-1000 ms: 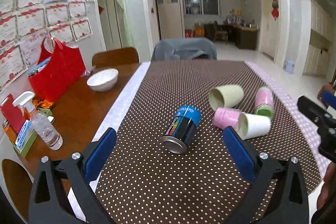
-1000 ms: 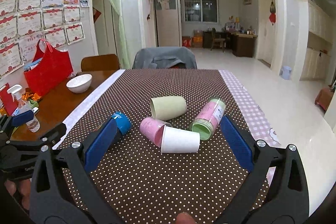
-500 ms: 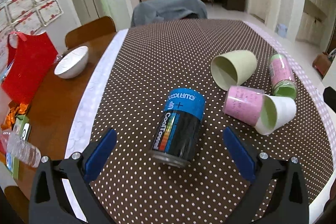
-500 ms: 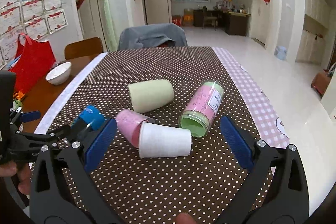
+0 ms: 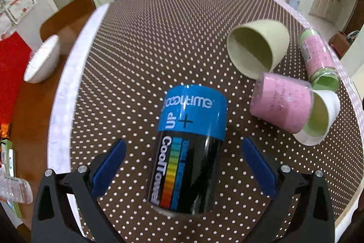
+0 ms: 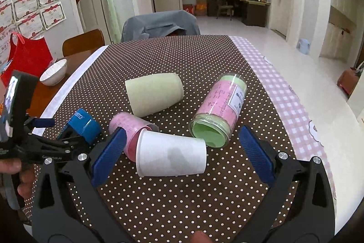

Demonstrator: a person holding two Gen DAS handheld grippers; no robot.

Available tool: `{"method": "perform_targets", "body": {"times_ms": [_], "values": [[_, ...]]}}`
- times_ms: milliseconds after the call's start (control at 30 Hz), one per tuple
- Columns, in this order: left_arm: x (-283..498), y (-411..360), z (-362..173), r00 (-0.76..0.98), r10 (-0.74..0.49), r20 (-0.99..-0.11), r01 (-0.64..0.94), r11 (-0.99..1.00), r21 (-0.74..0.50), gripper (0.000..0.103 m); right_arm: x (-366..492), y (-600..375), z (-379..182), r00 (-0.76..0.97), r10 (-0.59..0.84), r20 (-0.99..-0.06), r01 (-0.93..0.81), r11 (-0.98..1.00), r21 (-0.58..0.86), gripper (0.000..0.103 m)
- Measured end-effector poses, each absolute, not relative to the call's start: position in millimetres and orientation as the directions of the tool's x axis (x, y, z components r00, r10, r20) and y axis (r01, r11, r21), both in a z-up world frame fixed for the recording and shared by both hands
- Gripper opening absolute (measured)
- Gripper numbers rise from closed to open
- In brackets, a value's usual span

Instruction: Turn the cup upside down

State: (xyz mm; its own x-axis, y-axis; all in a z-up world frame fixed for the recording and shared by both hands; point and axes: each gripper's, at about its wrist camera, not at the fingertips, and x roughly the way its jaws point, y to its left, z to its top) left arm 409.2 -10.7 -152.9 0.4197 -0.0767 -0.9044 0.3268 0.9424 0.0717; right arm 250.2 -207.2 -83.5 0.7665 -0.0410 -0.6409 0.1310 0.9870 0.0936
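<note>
The left claw point(image 5: 183, 163) was seen spread wide, a blue-and-black can point(image 5: 190, 152) lying on its side between its fingers, gripped by neither. Only the right view showed the right claw point(image 6: 182, 152), likewise released, with a white cup point(image 6: 170, 159) lying sideways just ahead between its fingers on the dotted tabletop point(image 6: 204, 56). A pink cup point(image 6: 130, 126) touched the white cup's left end.
</note>
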Motion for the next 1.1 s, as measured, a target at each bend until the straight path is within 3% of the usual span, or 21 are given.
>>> {"method": "perform_targets", "body": {"times_ms": [200,267,533,833,1100], "values": [[428,-11,-167,0.347,-0.099,-0.933,0.342,0.939,0.028,0.095,253,-210,-87,0.763,-0.035,-0.646,0.132,0.986,0.101,0.097],[432,-12,-173,0.311,-0.110,-0.944,0.344,0.939,0.004,0.068,253,-211,-87,0.762,-0.033,-0.647,0.132,0.986,0.105,0.097],[428,-4,-175,0.293,-0.154,-0.944,0.308,0.950,-0.059,0.067,246,-209,-84,0.765,-0.025,-0.643,0.123,0.986,0.108,0.097],[400,17,-155,0.297,-0.287,-0.911,0.230,0.947,-0.224,0.066,232,-206,-76,0.775,-0.022,-0.631,0.122,0.986,0.116,0.097],[362,19,-142,0.319,-0.315,-0.894,0.237,0.940,-0.247,0.066,210,-203,-68,0.788,-0.019,-0.615,0.114,0.987,0.115,0.097]]}}
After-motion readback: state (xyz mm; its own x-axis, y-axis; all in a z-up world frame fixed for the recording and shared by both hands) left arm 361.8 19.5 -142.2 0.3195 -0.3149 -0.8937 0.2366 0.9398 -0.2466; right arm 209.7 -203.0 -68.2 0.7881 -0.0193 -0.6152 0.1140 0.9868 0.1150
